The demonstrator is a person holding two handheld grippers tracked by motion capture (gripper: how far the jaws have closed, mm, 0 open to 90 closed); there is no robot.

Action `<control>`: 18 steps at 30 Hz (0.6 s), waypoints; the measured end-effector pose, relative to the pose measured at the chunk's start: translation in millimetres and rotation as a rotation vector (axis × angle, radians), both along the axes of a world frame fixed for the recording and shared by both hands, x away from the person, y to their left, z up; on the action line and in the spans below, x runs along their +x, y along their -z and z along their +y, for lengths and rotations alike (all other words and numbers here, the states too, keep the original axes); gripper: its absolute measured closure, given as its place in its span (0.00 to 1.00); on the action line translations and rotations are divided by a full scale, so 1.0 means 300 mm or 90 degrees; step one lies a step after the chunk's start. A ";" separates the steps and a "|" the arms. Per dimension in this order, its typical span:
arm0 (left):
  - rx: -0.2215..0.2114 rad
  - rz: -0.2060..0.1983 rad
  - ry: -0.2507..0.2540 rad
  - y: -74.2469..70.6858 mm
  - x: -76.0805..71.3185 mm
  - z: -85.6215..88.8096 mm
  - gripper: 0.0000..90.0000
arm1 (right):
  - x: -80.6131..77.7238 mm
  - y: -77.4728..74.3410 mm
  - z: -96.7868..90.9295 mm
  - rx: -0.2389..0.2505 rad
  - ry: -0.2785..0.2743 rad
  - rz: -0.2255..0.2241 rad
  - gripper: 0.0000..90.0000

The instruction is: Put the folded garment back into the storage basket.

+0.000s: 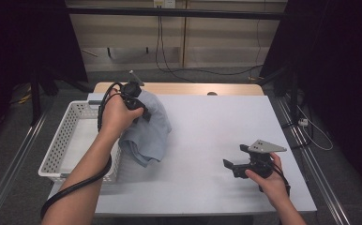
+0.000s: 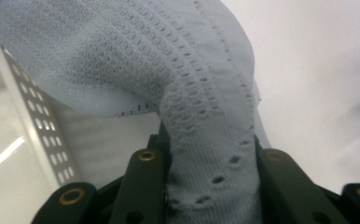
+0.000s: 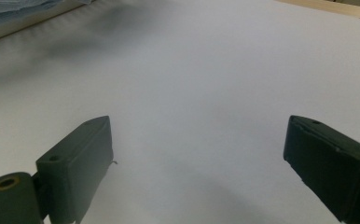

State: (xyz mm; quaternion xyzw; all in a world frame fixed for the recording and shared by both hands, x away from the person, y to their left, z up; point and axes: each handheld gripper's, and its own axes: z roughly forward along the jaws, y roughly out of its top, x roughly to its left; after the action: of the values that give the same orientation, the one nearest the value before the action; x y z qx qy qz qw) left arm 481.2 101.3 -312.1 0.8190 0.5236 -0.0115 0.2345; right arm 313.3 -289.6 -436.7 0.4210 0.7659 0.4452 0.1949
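One blue garment (image 1: 148, 131), one white basket (image 1: 64, 140), two grippers.

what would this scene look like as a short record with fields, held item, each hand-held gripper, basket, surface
held item: light blue knit cloth, lifted, its lower part draped beside the basket
left hand-held gripper: shut on the cloth, a fold pinched between the jaws
right hand-held gripper: open, nothing between the jaws, low over the table
basket: white perforated basket at the table's left edge
surface: white table, wooden strip along the far edge
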 end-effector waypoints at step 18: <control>0.032 0.002 0.001 -0.088 0.011 0.017 0.80 | 0.001 -0.003 -0.001 0.007 0.000 0.000 0.09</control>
State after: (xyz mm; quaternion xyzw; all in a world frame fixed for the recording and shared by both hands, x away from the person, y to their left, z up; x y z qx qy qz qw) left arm 484.4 106.4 -285.6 0.8249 0.5236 0.0005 0.2130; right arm 313.6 -289.9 -435.8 0.4221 0.7635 0.4492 0.1928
